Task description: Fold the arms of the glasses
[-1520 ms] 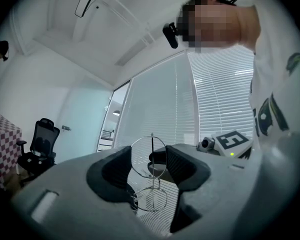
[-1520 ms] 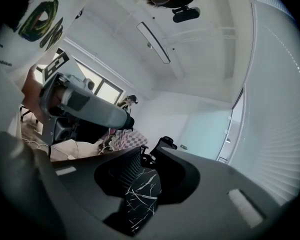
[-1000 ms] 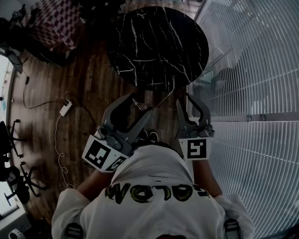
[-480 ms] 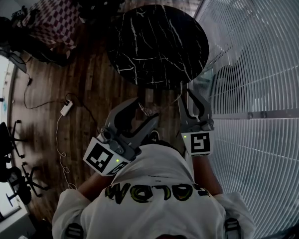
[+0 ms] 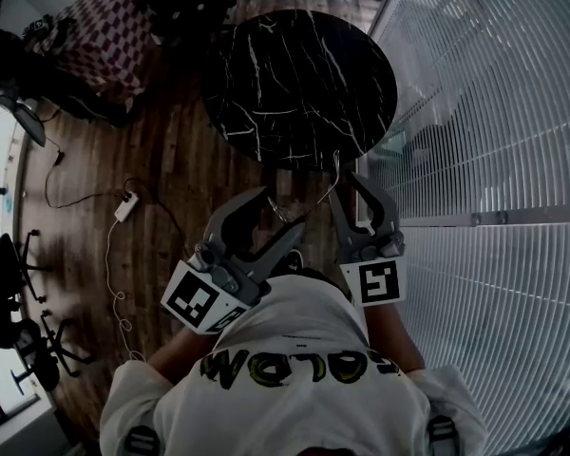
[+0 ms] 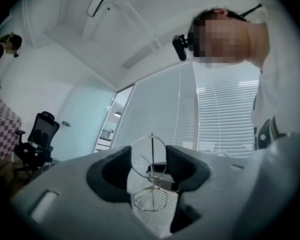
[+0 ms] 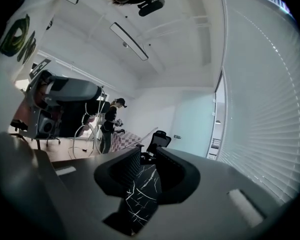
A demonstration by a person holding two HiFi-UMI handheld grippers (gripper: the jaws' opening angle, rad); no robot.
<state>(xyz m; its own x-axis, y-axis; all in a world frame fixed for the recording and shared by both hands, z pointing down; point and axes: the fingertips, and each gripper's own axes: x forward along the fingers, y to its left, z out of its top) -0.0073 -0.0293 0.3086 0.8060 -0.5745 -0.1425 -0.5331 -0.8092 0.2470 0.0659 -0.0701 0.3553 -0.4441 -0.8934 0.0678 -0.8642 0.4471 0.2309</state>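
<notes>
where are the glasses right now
The glasses hang at the head view's centre, frame gripped by the left gripper, the right gripper close on their right, just below the near edge of the black marble table.

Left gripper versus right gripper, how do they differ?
The left gripper clamps the glasses by a lens rim; the right gripper is open, only the table seen between its jaws. The left gripper angles inward; the right gripper points straight ahead. Both hover near the table's edge.

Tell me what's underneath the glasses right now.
Wooden floor shows below the glasses, held aloft in the left gripper, just short of the black marble table. That gripper covers the floor nearer the person.
</notes>
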